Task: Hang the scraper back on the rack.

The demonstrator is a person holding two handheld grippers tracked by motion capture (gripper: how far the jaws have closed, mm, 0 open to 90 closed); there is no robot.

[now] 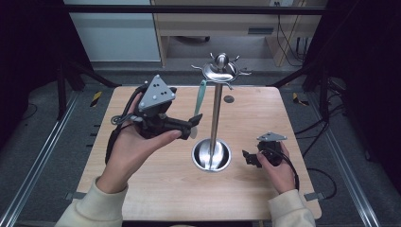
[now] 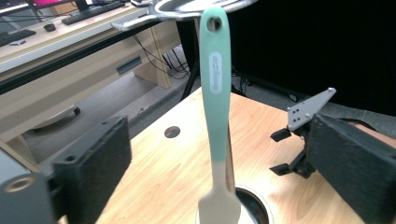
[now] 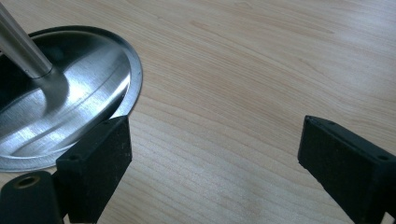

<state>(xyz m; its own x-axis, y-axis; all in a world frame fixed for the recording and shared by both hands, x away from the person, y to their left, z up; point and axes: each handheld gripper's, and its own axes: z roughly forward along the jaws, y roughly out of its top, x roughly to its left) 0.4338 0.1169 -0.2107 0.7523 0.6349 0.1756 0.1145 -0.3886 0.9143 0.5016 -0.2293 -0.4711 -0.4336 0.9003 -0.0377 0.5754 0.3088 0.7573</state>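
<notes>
At the middle of the wooden desk (image 1: 156, 184) a steel utensil stand (image 1: 216, 113) is rising from its round dished base (image 1: 211, 155) to a crown of hooks (image 1: 221, 70). A spatula with a teal handle (image 2: 215, 88) and a pale blade is hanging upright from one of those hooks by the hole in its handle end, just left of the pole. The left gripper (image 1: 189, 124), raised off the desk in the person's left hand (image 1: 130, 153), is pointing toward the stand; in the left gripper view its jaws are standing wide apart with the spatula's lower handle and blade between them, touching neither pad. The right gripper (image 1: 249, 158) is sitting low over the desk in the right hand (image 1: 279, 170), just right of the base, its jaws also spread apart around bare wood, with the base's rim (image 3: 133, 65) beside one jaw.
</notes>
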